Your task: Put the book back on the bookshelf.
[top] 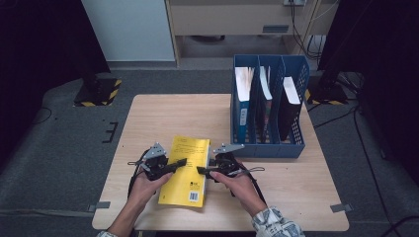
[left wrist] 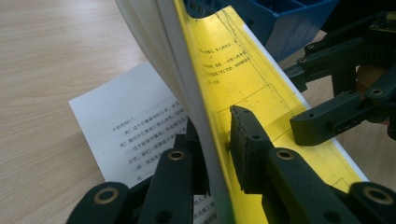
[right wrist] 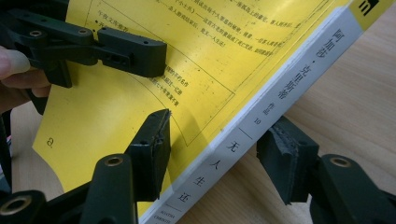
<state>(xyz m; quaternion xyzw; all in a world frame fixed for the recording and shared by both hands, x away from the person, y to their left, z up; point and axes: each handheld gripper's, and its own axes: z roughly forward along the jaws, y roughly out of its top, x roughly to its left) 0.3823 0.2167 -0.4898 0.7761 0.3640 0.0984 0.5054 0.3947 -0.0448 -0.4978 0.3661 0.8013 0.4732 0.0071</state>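
On the table, the left gripper pinches the yellow book's floppy cover; the right gripper straddles its firmer spine, not yet squeezing.

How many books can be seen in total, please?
4: one yellow book on the table between the two tools, and three upright in the blue file rack, one per compartment. More may be hidden there.

Blue file rack holding books, wooden table

The yellow book is running off the left gripper view's bottom edge — its raised cover hiding the pages behind.
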